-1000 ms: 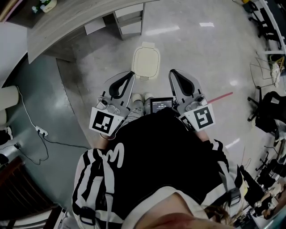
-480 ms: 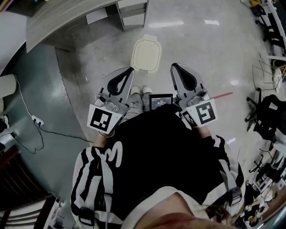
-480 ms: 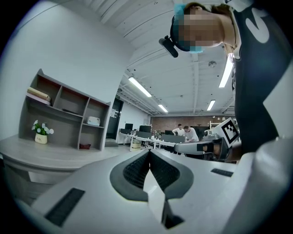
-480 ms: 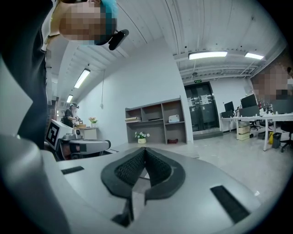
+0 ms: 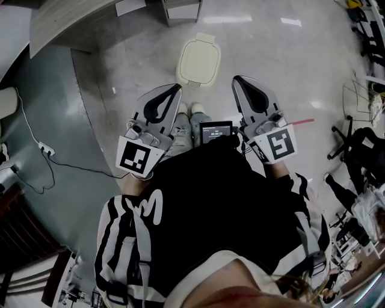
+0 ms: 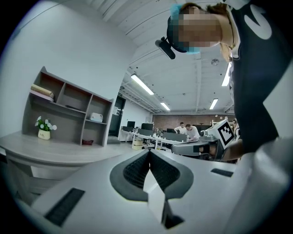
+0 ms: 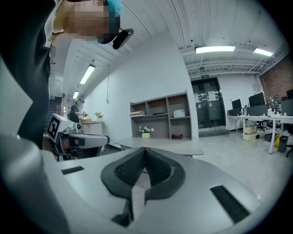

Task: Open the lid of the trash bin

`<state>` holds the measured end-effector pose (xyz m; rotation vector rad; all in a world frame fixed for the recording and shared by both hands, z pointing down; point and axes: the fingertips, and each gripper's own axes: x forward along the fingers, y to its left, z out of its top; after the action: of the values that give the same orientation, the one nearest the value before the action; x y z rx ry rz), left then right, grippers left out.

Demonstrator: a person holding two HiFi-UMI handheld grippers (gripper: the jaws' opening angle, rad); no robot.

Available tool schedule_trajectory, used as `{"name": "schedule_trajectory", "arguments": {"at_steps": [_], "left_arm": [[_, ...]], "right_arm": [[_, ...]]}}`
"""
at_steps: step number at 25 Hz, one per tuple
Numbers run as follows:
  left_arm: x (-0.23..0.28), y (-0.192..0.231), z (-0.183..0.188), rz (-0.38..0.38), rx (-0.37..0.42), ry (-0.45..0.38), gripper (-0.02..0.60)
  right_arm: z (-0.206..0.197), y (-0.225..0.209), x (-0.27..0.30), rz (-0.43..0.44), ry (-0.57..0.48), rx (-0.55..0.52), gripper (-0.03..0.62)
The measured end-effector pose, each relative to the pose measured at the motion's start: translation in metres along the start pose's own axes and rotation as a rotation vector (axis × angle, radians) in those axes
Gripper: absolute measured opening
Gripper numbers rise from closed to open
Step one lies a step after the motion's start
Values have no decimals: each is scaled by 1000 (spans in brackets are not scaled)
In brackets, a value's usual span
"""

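Note:
The trash bin stands on the grey floor just beyond the person's shoes, and its cream lid lies flat and closed. My left gripper is held at the bin's near left corner, well above the floor, with its jaws shut and nothing between them. At the near right corner my right gripper is the same, shut and empty. In the left gripper view the left gripper points level across an office, as does the right gripper in its own view. Neither gripper view shows the bin.
A curved grey counter and a white drawer unit stand behind the bin. A power strip with its cable lies on the floor at the left. At the right are red floor tape and a black chair.
The bin and both grippers have slid upward in the head view, and the counter has moved further out of the frame. Both grippers stay shut and beside the bin.

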<state>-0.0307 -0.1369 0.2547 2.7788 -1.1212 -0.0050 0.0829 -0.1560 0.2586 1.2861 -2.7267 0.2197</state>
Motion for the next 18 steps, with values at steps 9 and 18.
{"name": "schedule_trajectory", "arguments": {"at_steps": [9, 18], "left_arm": [[0, 8, -18, 26, -12, 19, 8], [1, 16, -35, 46, -27, 22, 8]], "right_arm": [[-23, -12, 11, 19, 35, 4, 8], [-49, -12, 24, 73, 64, 14, 8]]}}
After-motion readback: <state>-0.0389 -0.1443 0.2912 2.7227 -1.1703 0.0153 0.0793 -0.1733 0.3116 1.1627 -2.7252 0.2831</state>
